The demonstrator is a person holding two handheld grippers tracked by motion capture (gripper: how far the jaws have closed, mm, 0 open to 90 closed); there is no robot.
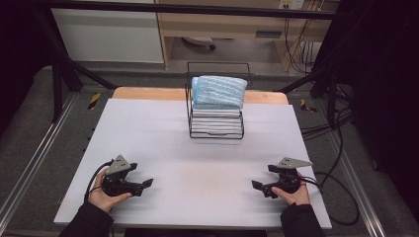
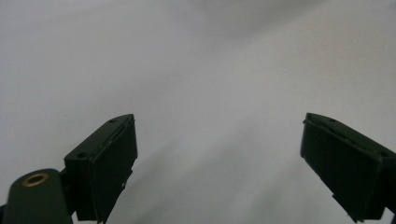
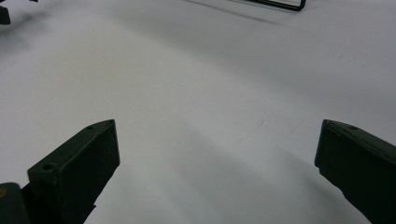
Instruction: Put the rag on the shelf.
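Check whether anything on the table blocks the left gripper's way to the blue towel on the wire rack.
Nothing visible does: only bare white table lies between the open left gripper and the folded blue striped towel atop the black wire rack.

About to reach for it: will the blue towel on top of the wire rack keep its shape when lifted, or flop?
The blue towel looks like soft folded cloth, so it will probably sag and unfold if pinched at one edge. It seems light. It sits atop the wire rack, so dragging might tug the rack.
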